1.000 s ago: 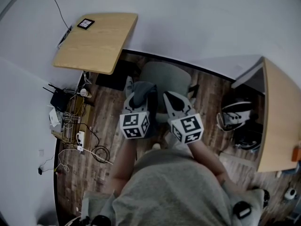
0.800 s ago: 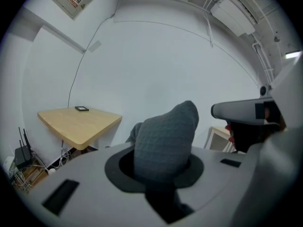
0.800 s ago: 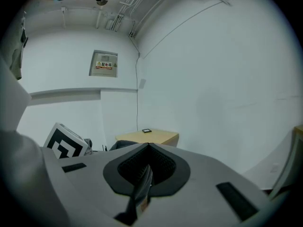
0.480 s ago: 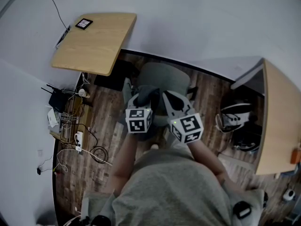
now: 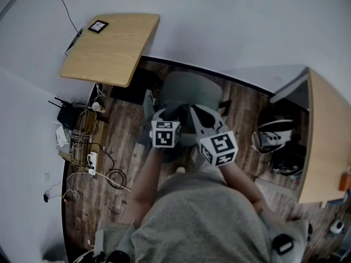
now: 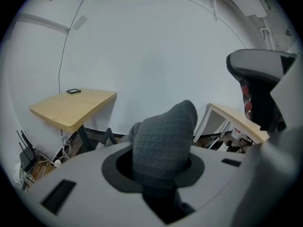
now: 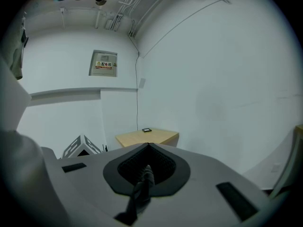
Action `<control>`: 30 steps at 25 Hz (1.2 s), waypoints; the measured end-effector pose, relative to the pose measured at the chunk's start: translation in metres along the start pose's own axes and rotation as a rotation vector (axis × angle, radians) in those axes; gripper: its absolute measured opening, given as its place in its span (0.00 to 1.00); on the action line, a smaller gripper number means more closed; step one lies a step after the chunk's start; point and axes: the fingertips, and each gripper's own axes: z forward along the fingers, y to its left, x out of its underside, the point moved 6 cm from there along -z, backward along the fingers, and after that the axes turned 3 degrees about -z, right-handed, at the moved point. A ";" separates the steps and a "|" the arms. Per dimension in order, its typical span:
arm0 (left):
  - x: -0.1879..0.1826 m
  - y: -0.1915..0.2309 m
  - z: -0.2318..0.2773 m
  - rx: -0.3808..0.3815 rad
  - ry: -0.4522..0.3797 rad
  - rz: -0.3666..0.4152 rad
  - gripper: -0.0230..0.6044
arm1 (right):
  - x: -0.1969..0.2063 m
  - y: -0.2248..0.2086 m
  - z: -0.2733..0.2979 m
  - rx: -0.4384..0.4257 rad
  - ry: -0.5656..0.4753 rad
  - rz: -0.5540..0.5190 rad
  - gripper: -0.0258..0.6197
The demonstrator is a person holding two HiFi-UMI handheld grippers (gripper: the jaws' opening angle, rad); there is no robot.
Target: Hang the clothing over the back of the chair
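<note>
Left claw (image 6: 161, 170) opening — grey clothing (image 6: 165, 132) bunched between its jaws; right claw (image 7: 146, 170) pinches a thin fold (image 7: 141, 187).

Chair (image 5: 189, 89) sits in the middle by the wall, left desk (image 5: 109, 53) has a tablet (image 5: 99, 27) on it, right desk (image 5: 323, 147) is opposite.
</note>
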 end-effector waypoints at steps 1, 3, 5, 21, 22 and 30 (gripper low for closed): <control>0.000 0.000 0.000 0.003 0.004 -0.001 0.18 | -0.001 0.000 -0.001 -0.001 -0.002 -0.002 0.04; 0.000 0.000 -0.001 0.009 0.011 -0.003 0.20 | -0.001 0.000 -0.001 0.001 -0.004 -0.004 0.04; 0.001 0.000 -0.002 0.016 0.022 -0.006 0.24 | -0.001 0.001 -0.001 0.005 -0.005 -0.005 0.04; 0.012 -0.015 -0.021 0.164 0.084 0.047 0.73 | 0.000 0.019 -0.014 0.023 -0.014 -0.001 0.04; 0.013 -0.015 -0.022 0.168 0.082 0.051 0.76 | 0.001 0.020 -0.016 0.026 -0.014 0.000 0.04; 0.003 -0.020 -0.035 0.143 0.022 0.063 0.83 | 0.002 0.023 -0.031 0.040 -0.023 0.000 0.04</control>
